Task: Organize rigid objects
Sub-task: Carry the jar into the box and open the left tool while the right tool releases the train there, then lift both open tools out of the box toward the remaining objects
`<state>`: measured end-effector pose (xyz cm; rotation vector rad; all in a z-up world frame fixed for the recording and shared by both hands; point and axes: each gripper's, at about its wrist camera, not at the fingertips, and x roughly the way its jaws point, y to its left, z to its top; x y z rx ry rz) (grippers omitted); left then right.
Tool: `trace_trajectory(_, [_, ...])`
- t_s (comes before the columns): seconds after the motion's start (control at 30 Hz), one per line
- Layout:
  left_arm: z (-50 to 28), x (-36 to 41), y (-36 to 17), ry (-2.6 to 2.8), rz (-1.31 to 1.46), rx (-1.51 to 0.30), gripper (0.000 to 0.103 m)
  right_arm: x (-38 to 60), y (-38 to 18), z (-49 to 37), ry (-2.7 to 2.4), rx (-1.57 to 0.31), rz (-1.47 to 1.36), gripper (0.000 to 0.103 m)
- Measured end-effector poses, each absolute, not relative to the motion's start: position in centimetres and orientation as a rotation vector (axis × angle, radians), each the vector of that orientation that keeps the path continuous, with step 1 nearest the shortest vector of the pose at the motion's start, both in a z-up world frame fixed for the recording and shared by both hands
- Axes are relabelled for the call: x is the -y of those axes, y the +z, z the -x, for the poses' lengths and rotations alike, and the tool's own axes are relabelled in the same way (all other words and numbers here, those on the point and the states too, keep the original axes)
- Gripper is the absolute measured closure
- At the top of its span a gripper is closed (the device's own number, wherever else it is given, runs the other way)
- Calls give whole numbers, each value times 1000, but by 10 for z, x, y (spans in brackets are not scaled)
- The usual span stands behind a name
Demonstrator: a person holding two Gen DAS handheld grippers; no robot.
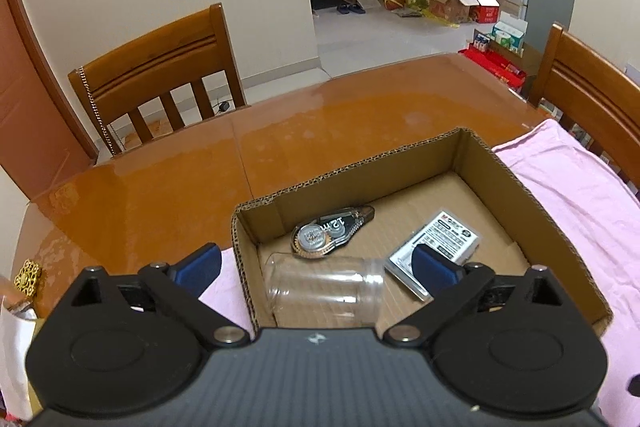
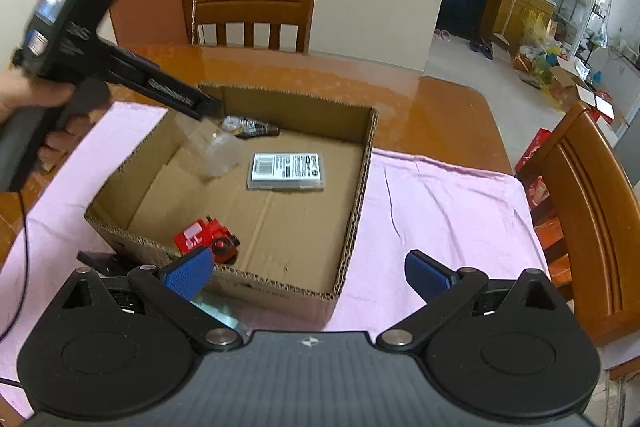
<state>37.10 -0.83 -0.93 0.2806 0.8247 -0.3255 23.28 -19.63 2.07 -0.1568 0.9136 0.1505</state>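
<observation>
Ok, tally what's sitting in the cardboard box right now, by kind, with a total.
Clear plastic jar, lying on its side: 1
Correction tape dispenser: 1
Flat labelled plastic case: 1
Red toy: 1
Total in the cardboard box: 4

Left wrist cam sits right behind the left tool (image 1: 316, 263), looking down and forward into the cardboard box (image 1: 532, 211) from close above its near-left corner, with the tabletop (image 1: 280, 131) beyond. Right wrist cam rides behind the right tool (image 2: 308, 273), a bit farther back, facing the box's near wall. Both views share the box interior, the clear jar (image 1: 324, 289) and the white case (image 2: 286, 172).
</observation>
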Motion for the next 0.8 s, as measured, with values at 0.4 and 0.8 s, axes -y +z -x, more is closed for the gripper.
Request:
trace_trajectory(0.4, [-309,-10,8,-288,-240,-789,1,190,-5,-206,105,-964,151,0])
trace_trajectory(0.8, [-225,-15,-6,-81,-148,-843,1,200,-26,-194,198,-982,136,0])
